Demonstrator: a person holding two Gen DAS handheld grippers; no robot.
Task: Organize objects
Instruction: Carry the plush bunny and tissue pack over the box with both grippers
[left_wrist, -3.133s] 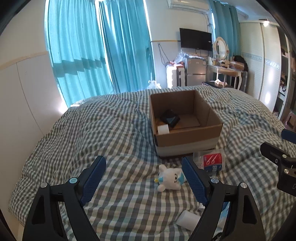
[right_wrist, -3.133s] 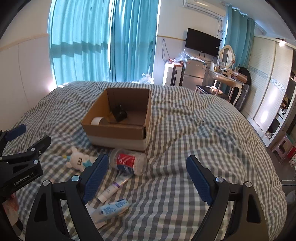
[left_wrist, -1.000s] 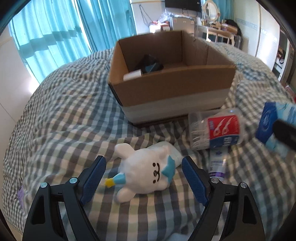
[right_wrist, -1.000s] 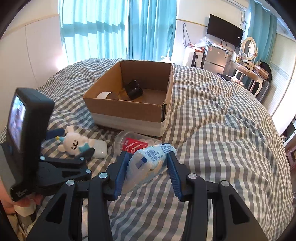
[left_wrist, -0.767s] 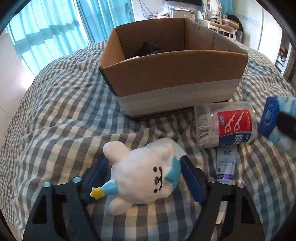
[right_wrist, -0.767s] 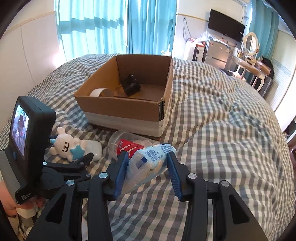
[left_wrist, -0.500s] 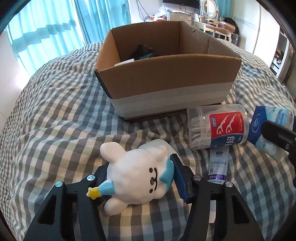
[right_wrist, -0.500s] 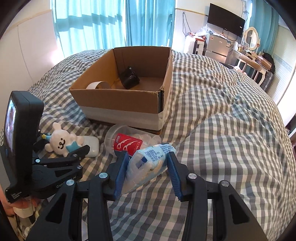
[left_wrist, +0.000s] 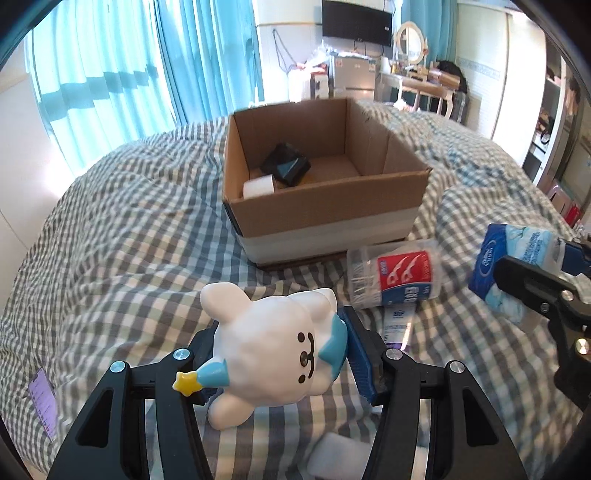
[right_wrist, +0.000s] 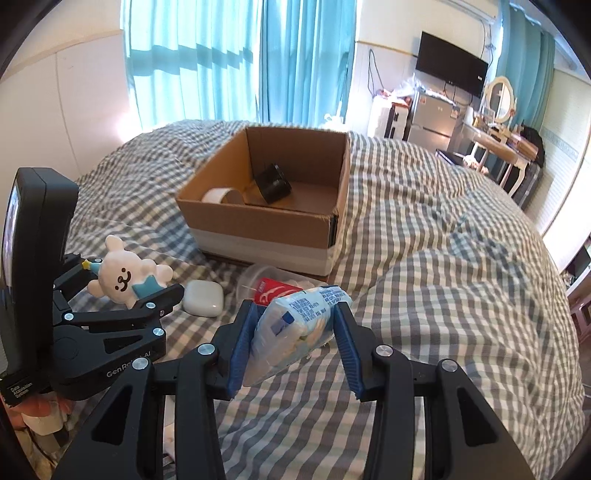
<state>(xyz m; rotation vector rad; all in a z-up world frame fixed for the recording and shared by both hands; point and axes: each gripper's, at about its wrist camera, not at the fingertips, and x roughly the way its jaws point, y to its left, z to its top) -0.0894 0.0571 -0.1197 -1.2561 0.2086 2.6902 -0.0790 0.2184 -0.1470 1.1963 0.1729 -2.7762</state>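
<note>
The left gripper (left_wrist: 280, 354) has its jaws squeezed on the white bunny toy (left_wrist: 273, 350) and holds it just above the checked bed (left_wrist: 122, 266) — its ears point toward the cardboard box (left_wrist: 325, 214), its feet back toward the gripper. The right gripper (right_wrist: 295, 332) has its jaws clamped on a blue tissue pack (right_wrist: 295, 321), long way pointing ahead at the box. A clear tub with a red label (left_wrist: 395, 273) lies on its side just in front of the box, with a white case (right_wrist: 204, 297) beside it.

Open cardboard box (left_wrist: 325, 218) (two items inside), jar (left_wrist: 393, 273) against its front
</note>
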